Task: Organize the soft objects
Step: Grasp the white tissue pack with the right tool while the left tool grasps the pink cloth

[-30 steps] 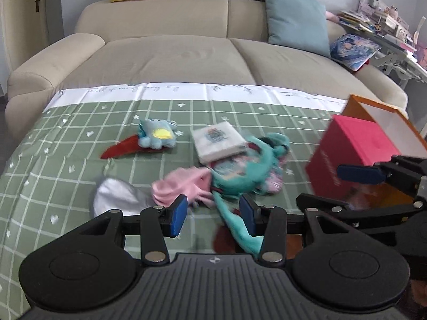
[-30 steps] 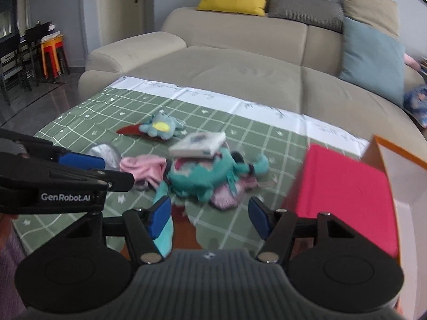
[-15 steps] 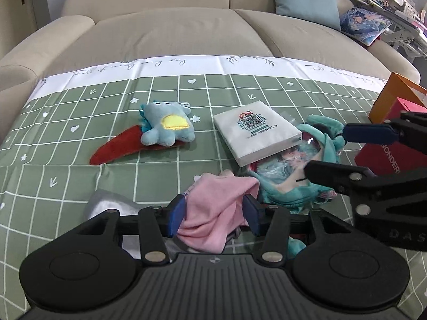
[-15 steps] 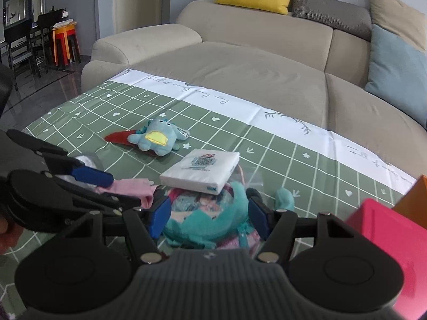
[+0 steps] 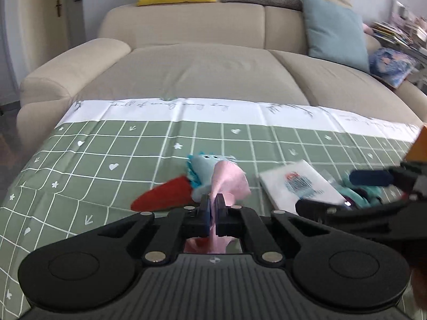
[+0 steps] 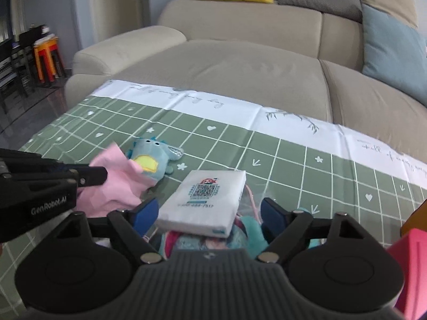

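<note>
My left gripper (image 5: 212, 209) is shut on a pink cloth (image 5: 228, 180), which hangs lifted off the green checked tablecloth (image 5: 106, 154); the cloth also shows in the right wrist view (image 6: 114, 181). Behind it lie a small blue plush with a yellow belly (image 6: 153, 160) and a red felt piece (image 5: 162, 194). My right gripper (image 6: 209, 212) is open, its fingers either side of a white tissue pack (image 6: 205, 198) that rests on a teal plush doll (image 6: 250, 236).
A pink-red box (image 6: 411, 261) and an orange box edge (image 6: 416, 213) stand at the right. A beige sofa (image 5: 202, 66) with yellow, grey and blue cushions lies behind the table. Stools stand far left (image 6: 45, 56).
My left gripper closed on the pink cloth and lifted it. My right gripper moved forward over the tissue pack and teal doll, still open.
</note>
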A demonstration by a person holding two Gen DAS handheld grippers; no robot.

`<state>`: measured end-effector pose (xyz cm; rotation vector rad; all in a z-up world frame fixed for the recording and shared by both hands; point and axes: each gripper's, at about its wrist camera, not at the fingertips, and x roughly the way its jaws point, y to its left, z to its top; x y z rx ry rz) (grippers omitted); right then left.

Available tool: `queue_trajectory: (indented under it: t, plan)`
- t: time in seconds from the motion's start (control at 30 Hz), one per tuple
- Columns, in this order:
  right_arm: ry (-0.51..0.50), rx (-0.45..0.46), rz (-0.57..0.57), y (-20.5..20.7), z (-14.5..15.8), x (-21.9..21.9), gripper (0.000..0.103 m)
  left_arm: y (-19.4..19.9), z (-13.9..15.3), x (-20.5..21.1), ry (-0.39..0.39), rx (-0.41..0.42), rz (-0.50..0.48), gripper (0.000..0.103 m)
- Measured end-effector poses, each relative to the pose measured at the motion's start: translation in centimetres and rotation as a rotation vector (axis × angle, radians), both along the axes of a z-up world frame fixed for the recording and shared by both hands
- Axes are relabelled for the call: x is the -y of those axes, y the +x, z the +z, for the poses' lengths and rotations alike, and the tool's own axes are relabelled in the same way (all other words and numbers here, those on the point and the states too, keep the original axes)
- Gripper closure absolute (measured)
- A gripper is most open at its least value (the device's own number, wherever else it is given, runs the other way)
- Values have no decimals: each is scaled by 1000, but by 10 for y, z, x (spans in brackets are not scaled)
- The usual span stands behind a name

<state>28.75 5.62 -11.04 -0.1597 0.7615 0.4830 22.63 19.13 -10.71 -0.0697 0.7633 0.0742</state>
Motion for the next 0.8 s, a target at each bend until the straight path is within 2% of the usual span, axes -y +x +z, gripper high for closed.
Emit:
queue_trajectory:
  t: [0.13, 0.27, 0.4, 0.43, 0.6, 0.8]
  plan:
    - [-21, -9, -15, 5, -9, -15, 15, 8, -6, -5, -10, 3, 15, 100]
    - [-71, -15, -19, 10, -24, -27, 15, 8, -13, -6, -30, -5, 17, 100]
    - [-114, 6, -13, 13, -32, -33, 22, 8, -16, -9, -50, -8, 12, 100]
    - [-121, 6, -9, 14, -34, -34, 28, 8, -16, -8, -55, -10, 12, 100]
    - [-119, 29, 5, 11, -30, -31, 32, 6, -17, -6, -62, -15, -2, 100]
    - [-87, 66, 32, -2, -9, -23, 36, 1, -7, -3, -81, 8, -12, 101]
